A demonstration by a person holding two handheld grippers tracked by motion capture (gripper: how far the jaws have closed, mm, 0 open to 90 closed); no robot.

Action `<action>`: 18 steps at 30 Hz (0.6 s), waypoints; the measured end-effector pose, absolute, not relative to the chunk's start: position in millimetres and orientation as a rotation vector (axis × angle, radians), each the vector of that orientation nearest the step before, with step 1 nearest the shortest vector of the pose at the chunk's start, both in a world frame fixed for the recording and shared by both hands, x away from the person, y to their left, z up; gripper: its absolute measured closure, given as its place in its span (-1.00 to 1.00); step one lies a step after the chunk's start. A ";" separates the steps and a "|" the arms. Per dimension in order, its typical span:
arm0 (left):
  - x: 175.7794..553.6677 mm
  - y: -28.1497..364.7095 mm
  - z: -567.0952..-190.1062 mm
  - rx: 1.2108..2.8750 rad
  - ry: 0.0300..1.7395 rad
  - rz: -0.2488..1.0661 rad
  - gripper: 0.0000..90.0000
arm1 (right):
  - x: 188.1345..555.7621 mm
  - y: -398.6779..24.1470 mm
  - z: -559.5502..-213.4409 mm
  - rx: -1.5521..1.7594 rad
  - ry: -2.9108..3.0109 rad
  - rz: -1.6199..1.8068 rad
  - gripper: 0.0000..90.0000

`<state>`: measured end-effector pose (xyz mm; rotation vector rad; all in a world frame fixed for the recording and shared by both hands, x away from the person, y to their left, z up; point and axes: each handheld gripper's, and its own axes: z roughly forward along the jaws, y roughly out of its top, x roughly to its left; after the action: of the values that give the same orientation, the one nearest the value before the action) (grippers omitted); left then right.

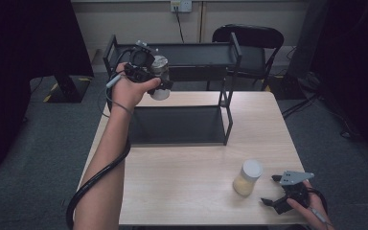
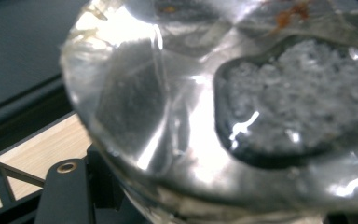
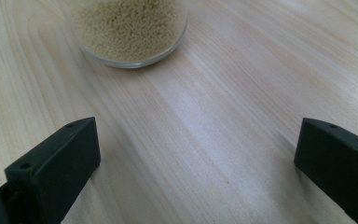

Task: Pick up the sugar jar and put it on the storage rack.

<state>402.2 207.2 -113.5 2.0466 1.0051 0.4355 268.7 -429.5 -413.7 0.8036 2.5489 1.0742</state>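
Black metal two-tier shelf rack (image 1: 182, 125) fills the upper middle of the high view, standing at the far end of the pale wooden table (image 1: 182, 182). Your left gripper (image 1: 154, 76) hangs at the upper left of that frame, level with the rack's top tier (image 1: 196, 50) and just in front of its left end. Its jaws are clamped on a clear glass jar with a pale lid (image 1: 160, 79), so the next move turns on one relation: the top tier lies just beyond and slightly right of the jar, within easy reach of this hand alone. The jar looks tilted in the grip, its long axis leaning rather than plumb, so level it before you set it down. In the left gripper view the glass wall (image 2: 168, 116) sits hard against the lens, with a clump of white coarse grains (image 2: 303, 102) heaped in the right of the frame; a good part of the jar looks bare.

At the lower right of the high view stands a second clear jar with a white lid (image 1: 247, 177), upright on the table, filled most of the way with small yellow grains (image 3: 130, 25). Your right gripper (image 1: 274, 189) rests just right of it, jaws spread wide and gripping nothing. In the right gripper view that jar sits ahead and to the upper left, apart from both fingers (image 3: 56, 163).
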 end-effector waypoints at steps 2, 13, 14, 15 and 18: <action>401.8 207.2 -110.6 2.049 1.003 0.441 -0.31 | 268.8 -429.5 -413.7 0.803 2.549 1.074 -1.00; 400.2 206.7 -90.8 2.041 1.005 0.479 -0.31 | 268.8 -429.5 -413.5 0.804 2.550 1.074 -1.00; 400.6 206.8 -89.4 2.042 1.005 0.481 -0.31 | 268.8 -429.5 -413.5 0.804 2.550 1.073 -1.00; 401.1 207.2 -88.3 2.039 1.005 0.480 -0.31 | 268.8 -429.5 -413.6 0.804 2.550 1.074 -1.00; 402.7 206.3 -84.5 2.041 1.003 0.487 -0.31 | 268.8 -429.5 -413.6 0.804 2.550 1.074 -1.00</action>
<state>402.7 206.3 -84.5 2.0408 1.0027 0.4868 268.8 -429.5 -413.6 0.8038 2.5498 1.0737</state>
